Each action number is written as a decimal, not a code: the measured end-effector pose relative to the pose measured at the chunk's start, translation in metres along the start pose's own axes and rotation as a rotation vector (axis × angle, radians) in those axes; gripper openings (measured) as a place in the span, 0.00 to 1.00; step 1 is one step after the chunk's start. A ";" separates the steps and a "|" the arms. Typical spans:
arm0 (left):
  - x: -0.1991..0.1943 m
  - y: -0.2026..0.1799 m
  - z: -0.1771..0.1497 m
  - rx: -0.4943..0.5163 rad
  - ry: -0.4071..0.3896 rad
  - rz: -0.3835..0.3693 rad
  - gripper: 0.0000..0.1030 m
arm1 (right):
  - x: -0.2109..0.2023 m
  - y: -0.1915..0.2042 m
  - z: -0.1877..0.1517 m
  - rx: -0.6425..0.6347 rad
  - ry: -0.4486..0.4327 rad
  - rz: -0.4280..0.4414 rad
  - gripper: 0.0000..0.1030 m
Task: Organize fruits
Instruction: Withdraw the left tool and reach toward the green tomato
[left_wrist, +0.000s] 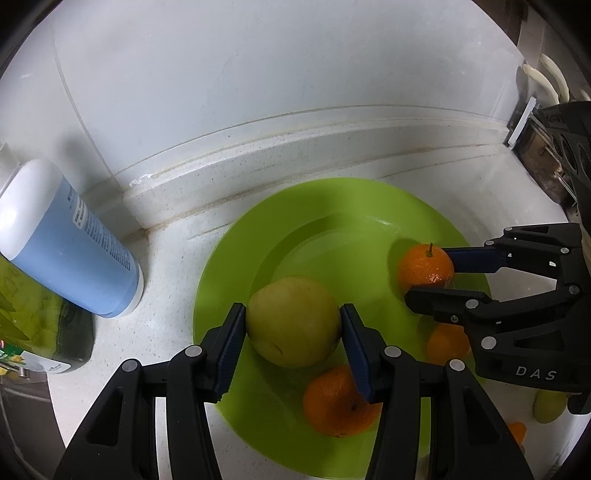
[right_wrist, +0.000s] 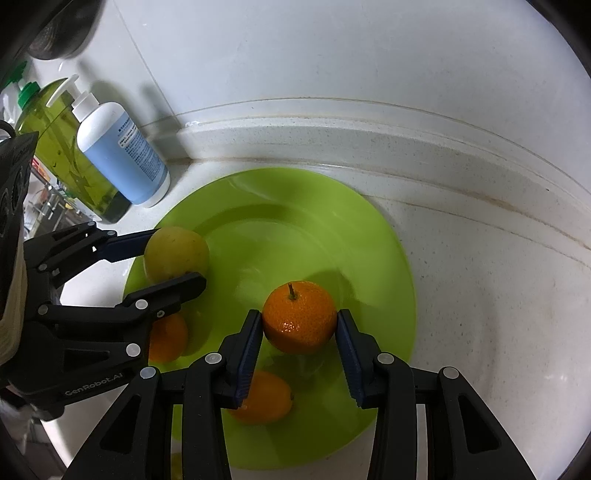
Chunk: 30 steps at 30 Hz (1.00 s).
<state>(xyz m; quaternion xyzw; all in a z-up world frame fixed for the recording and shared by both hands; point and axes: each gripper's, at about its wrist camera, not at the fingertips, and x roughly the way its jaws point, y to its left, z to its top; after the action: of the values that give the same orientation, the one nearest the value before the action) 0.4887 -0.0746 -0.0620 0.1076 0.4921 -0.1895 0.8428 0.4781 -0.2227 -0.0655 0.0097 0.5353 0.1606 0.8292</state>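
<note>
Low in the frame, our left tool (left_wrist: 293, 326) pinches the yellow fruit (left_wrist: 293, 320) over the green plate (left_wrist: 229, 258); our right tool (right_wrist: 300, 326) pinches the stemmed orange (right_wrist: 299, 316) at centre. We lower both gently, clear of the two oranges (left_wrist: 338, 400) already lying there, then spread the pads.

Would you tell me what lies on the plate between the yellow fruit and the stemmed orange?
Nothing: between the yellow fruit and stemmed orange only bare green plate shows, clearest in the right wrist view.
</note>
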 end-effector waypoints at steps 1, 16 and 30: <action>-0.001 0.000 0.001 0.000 -0.005 0.000 0.51 | 0.000 0.000 0.000 0.001 0.000 0.001 0.41; -0.090 -0.007 -0.010 -0.040 -0.216 0.051 0.70 | -0.068 0.018 -0.016 0.011 -0.165 -0.033 0.50; -0.180 -0.016 -0.061 -0.097 -0.363 0.080 0.87 | -0.162 0.061 -0.074 0.030 -0.428 -0.154 0.68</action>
<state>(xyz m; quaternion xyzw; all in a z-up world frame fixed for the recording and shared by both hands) 0.3535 -0.0279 0.0649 0.0503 0.3358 -0.1482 0.9289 0.3354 -0.2213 0.0576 0.0149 0.3488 0.0830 0.9334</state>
